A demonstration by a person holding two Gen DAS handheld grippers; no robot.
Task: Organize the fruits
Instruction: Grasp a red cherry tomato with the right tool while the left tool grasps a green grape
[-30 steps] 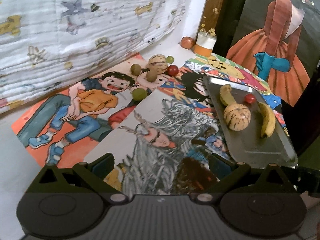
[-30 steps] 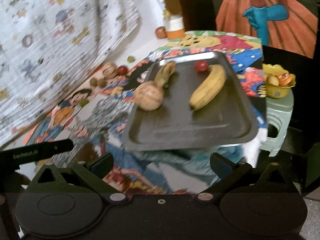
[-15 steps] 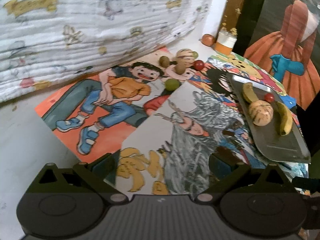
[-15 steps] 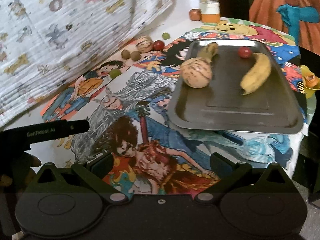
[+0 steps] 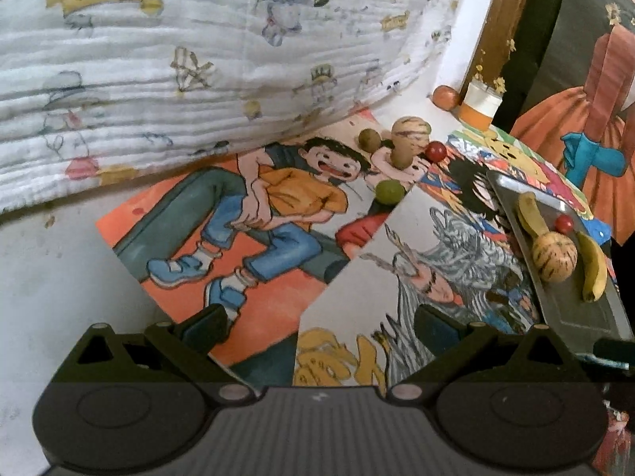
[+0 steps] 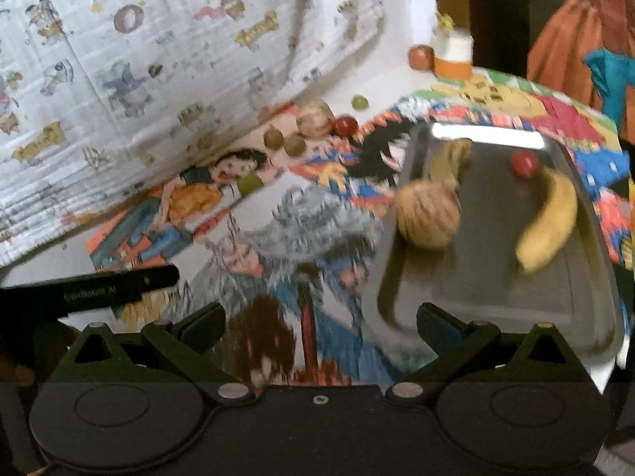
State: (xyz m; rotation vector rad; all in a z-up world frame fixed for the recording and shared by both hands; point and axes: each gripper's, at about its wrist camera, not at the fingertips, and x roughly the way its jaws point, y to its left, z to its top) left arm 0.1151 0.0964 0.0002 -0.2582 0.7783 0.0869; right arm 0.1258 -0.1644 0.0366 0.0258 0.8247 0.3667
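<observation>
Both of my grippers are just hanging over the table with nothing in them: the left gripper (image 5: 317, 327) has its fingers spread wide above the cartoon posters (image 5: 254, 246), and the right gripper (image 6: 319, 327) is spread just as wide near the front corner of the metal tray (image 6: 496, 297). The right wrist view is pretty smeared, so small details there are mushy. On the tray I've got a striped melon (image 6: 428, 214) near the left side, a greenish banana (image 6: 450, 160) behind it, a cherry tomato (image 6: 524, 163) toward the back, and a yellow banana (image 6: 549, 224) on the right. The loose fruit sits on the posters at the far end, next to the white printed blanket (image 5: 198, 59): a second striped melon (image 5: 410, 131), two brown kiwis (image 5: 369, 139) and (image 5: 402, 156), a red tomato (image 5: 435, 150), and a green lime-looking fruit (image 5: 389, 191) a bit closer to me. There's one more small green fruit (image 6: 359, 102) off on the bare white table further back. By the wall at the back stands an orange-and-white jar (image 5: 480, 108) with a reddish-brown fruit (image 5: 445, 97) touching or just beside it, can't tell which.
</observation>
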